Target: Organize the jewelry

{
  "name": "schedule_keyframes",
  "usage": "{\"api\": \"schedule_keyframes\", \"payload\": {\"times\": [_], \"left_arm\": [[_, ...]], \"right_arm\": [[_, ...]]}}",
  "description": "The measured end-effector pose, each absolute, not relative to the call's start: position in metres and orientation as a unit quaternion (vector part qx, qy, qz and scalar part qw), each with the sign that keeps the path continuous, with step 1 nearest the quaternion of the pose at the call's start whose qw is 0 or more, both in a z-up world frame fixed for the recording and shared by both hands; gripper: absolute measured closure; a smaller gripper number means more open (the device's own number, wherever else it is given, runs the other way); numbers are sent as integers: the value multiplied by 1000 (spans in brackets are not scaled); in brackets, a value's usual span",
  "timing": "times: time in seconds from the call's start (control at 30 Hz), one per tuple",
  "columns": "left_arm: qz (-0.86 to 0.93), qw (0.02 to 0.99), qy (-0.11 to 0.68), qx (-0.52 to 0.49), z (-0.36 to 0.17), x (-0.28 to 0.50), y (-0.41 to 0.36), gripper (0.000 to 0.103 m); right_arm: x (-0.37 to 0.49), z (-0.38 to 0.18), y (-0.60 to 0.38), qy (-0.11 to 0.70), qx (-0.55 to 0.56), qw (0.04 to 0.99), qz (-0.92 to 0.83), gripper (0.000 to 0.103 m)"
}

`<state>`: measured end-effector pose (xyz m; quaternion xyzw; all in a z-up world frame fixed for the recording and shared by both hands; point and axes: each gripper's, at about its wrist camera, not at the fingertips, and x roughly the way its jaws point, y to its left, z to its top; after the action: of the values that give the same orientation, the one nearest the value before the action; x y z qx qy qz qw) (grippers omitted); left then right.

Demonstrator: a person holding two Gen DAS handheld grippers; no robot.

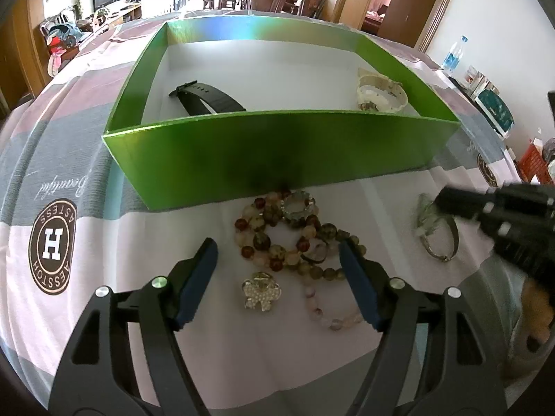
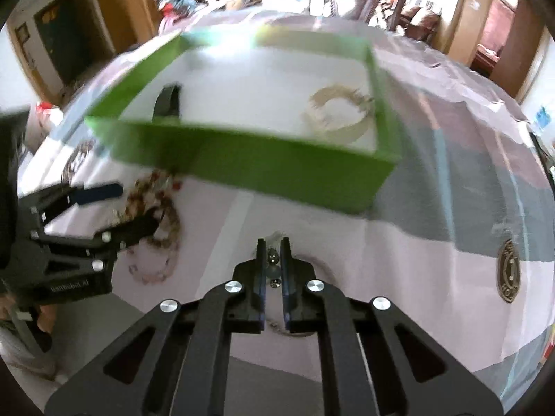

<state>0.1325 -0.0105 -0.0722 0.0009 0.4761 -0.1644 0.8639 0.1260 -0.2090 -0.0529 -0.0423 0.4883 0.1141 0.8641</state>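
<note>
Picking up jewelry for the green box

The right hand-held gripper (image 2: 274, 242) is closed on a small silver bracelet (image 1: 437, 234). Next it must go in the green box (image 1: 277, 145). The left hand-held gripper (image 1: 277, 249) stands open over the bead necklace (image 1: 277, 239) on the table (image 1: 242, 364).

- The right wrist view is smeared: the green box (image 2: 263, 170), the black strap (image 2: 168, 102) and the pale bracelet (image 2: 341, 118) inside it lose their detail.
- The right gripper (image 2: 274, 260) pinches something small and beaded, perhaps a bracelet, too hidden to name.
- In the left wrist view, the box's near wall covers part of the strap (image 1: 204, 98), and the right gripper (image 1: 454, 201) overlaps a metal bangle (image 1: 438, 239).
</note>
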Motion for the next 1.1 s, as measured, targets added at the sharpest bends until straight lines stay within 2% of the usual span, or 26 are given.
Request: {"api": "schedule_keyframes", "payload": {"times": [0.2,0.5,0.6,0.63,0.7,0.73,0.9,1.03,1.1], "left_arm": [[-167,868,467,3,-68,127,-9,30],[-165,869,466,12,-65,126,-13,33],[-164,867,470,18,-68,128,-17,43],[-161,865,475,20,-70,130,-19,50],[-159,864,478,19,-72,132,-19,55],[-162,864,477,15,-72,132,-19,61],[-165,865,473,10,-70,132,-18,70],[-170,872,459,5,-62,130,-18,93],[-168,874,456,1,-59,131,-17,97]], "right_arm": [[133,-31,-244,462,-5,885,64,95],[155,-68,-260,506,13,862,36,95],[152,-66,-260,500,19,865,41,93],[151,-65,-262,498,20,866,41,92],[150,-66,-263,496,23,867,39,89],[151,-66,-266,497,27,866,37,86],[155,-72,-272,504,42,862,31,84],[156,-74,-271,507,40,860,33,84],[155,-75,-271,507,40,860,33,84]]}}
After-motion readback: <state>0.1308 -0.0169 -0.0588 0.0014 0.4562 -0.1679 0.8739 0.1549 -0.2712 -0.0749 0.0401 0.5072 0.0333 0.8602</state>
